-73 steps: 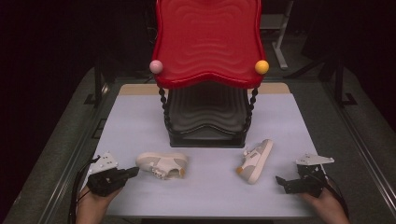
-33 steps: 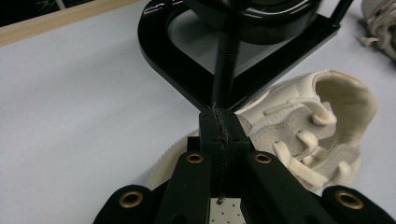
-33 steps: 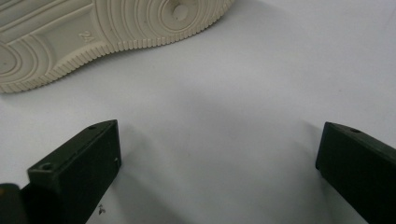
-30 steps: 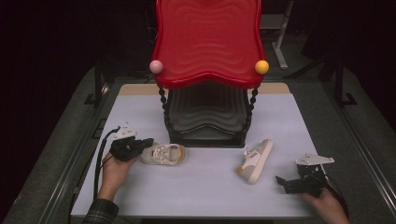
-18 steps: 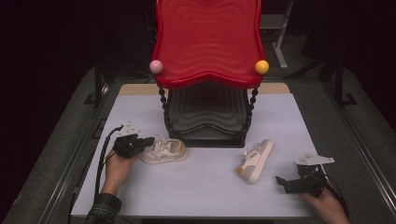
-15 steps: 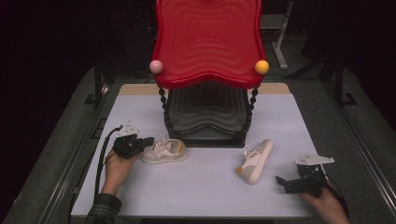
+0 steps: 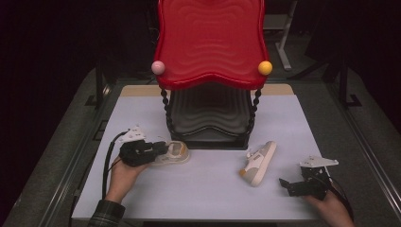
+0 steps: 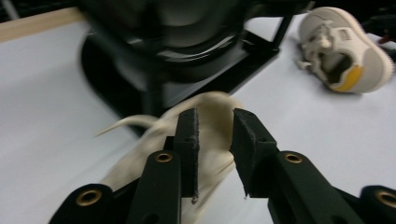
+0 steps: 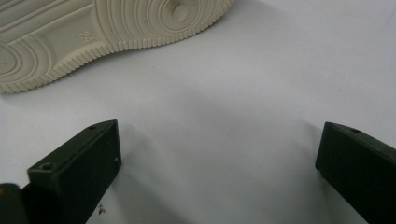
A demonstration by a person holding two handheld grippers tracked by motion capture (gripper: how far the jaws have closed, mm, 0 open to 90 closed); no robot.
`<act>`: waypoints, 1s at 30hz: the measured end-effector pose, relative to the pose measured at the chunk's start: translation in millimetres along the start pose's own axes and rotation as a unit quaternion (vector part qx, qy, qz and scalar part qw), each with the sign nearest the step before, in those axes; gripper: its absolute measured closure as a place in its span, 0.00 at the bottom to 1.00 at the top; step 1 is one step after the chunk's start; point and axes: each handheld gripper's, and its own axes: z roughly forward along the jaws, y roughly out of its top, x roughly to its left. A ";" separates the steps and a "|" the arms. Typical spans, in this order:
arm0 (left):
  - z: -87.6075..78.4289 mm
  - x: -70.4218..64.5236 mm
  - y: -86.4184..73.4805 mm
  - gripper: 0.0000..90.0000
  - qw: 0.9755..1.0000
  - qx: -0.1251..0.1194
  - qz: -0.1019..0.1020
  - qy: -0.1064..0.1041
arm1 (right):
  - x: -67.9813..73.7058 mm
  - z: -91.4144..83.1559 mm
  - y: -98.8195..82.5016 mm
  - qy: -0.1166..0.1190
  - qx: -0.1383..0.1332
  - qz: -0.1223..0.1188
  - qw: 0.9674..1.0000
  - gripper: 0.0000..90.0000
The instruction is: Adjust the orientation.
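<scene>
A red rack [image 7: 211, 42] with pink [image 7: 158, 67] and yellow knobs [image 7: 265, 67] stands at the back of the pale worktop [image 7: 208, 189], seemingly on a black base [image 7: 208, 123].

Left gripper [image 8: 215, 122] jaws just opening, beige shoe [image 8: 212, 140] between

The high view is lit from above: the pale bench [image 7: 208, 189] is bright and even, while everything around it drops into near black. The red shelf top [image 7: 211, 42] carries soft sheen on its ripples and throws deep shade over the tiers beneath. In the left gripper view the dark stand [image 8: 187, 51] and the near shoe [image 8: 205, 126] are smeared by motion blur, the far shoe [image 8: 345, 51] only slightly soft. The right gripper view is clear on the sole [image 9: 93, 32], with soft shadows spreading from both jaws, which sit slightly out of focus
</scene>
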 end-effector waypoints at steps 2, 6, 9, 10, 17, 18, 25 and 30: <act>10.2 -5.8 2.6 0.77 1.000 0.005 0.004 -0.006 | 0.0 0.0 0.0 0.000 0.000 0.000 1.000 0.00; 29.0 -13.4 3.2 0.77 1.000 0.027 0.011 -0.008 | 0.0 0.0 -0.1 0.000 0.000 0.000 1.000 0.00; 36.8 -16.1 2.6 0.76 0.999 0.035 0.013 -0.007 | -0.1 0.0 -0.1 0.000 -0.001 0.000 1.000 0.00; 38.7 -16.3 2.6 0.76 0.999 0.037 0.013 -0.007 | -0.1 0.0 -0.1 0.000 0.000 0.000 1.000 0.00; 44.4 -14.7 3.2 0.88 0.999 0.044 0.000 -0.011 | 0.0 0.0 0.0 0.000 0.000 0.000 1.000 0.00; 43.7 -15.1 3.4 0.89 0.999 0.046 0.001 -0.013 | -0.1 0.0 0.0 0.000 0.000 0.000 1.000 0.00; 37.8 -30.3 3.0 0.92 0.997 0.067 0.030 -0.036 | 0.0 0.0 -0.1 0.000 -0.001 0.000 1.000 0.00; 32.3 -54.9 -1.4 0.92 0.992 0.076 0.051 -0.086 | 0.0 -0.2 -0.1 0.000 0.000 0.000 1.000 0.00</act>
